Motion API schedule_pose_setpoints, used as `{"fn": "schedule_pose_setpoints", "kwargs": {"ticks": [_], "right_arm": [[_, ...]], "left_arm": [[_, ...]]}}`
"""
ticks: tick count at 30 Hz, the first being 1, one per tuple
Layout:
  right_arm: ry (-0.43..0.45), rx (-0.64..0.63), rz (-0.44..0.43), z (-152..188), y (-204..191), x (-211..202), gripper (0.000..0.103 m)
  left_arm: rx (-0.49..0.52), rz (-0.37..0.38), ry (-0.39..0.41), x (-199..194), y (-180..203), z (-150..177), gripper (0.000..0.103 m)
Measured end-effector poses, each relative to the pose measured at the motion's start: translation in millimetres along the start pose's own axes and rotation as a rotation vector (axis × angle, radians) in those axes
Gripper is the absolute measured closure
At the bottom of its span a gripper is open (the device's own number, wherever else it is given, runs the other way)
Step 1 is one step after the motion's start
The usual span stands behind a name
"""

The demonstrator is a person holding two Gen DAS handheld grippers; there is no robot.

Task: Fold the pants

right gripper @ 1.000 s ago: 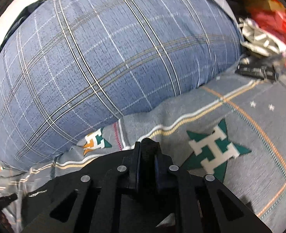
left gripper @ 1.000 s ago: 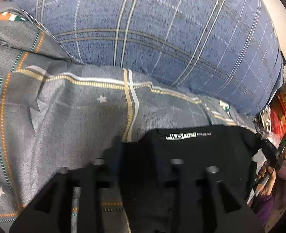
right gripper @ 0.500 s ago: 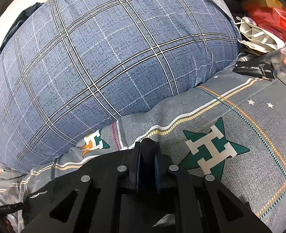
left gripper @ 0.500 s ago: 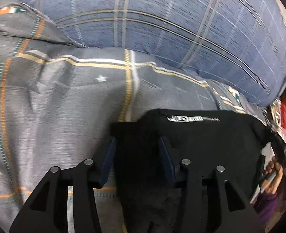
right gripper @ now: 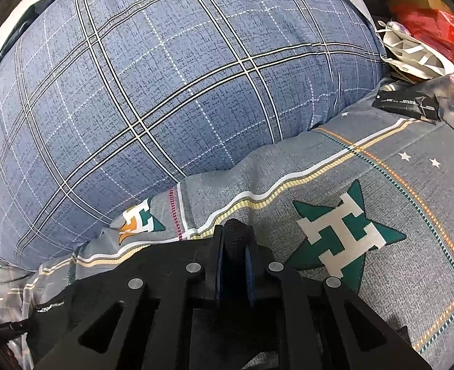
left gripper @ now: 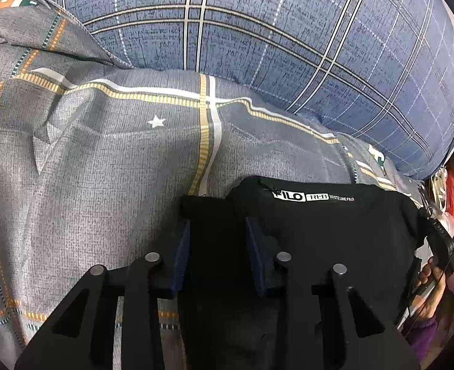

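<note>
The black pants (left gripper: 334,231) lie folded on the grey patterned bedsheet (left gripper: 103,169), with a white "FILO" label at their far edge. My left gripper (left gripper: 217,240) is open, its blue-padded fingers either side of the pants' left corner, which lies between them. In the right wrist view my right gripper (right gripper: 233,246) is shut on a bunched fold of the black pants (right gripper: 236,237), and more of the fabric spreads below to the left (right gripper: 103,302).
A large blue plaid pillow (left gripper: 273,46) rises just behind the pants, also filling the right wrist view (right gripper: 165,92). Red boxes and bags (right gripper: 427,24) and a black packet (right gripper: 405,104) sit at the far right. The other hand (left gripper: 430,280) shows at the right edge.
My left gripper has opened and let go of the pants' left corner. The right gripper has stayed shut on its fold and edged slightly forward.
</note>
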State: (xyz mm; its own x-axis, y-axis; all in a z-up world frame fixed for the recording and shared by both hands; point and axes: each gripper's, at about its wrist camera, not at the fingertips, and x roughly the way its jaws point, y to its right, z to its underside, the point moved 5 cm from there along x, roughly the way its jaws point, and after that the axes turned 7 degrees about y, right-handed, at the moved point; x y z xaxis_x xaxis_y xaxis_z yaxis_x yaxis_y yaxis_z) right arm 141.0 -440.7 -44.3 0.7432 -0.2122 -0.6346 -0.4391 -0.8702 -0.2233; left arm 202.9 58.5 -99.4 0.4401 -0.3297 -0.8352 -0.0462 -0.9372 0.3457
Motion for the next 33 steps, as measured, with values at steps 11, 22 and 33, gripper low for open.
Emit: {"fn": "schedule_pose_setpoints", "kwargs": {"ticks": [11, 22, 33], "right_arm": [[0.047, 0.094, -0.079, -14.0, 9.2, -21.3, 0.092], [0.166, 0.13, -0.125, -32.1, 25.1, -86.5, 0.092], [0.137, 0.197, -0.177, 9.2, 91.2, -138.7, 0.092]], "left_arm": [[-0.026, 0.131, 0.122, -19.3, 3.7, -4.5, 0.088], [0.086, 0.224, 0.303, -89.0, 30.0, 22.2, 0.091], [0.162, 0.182, 0.354, -140.4, 10.5, 118.3, 0.092]]}}
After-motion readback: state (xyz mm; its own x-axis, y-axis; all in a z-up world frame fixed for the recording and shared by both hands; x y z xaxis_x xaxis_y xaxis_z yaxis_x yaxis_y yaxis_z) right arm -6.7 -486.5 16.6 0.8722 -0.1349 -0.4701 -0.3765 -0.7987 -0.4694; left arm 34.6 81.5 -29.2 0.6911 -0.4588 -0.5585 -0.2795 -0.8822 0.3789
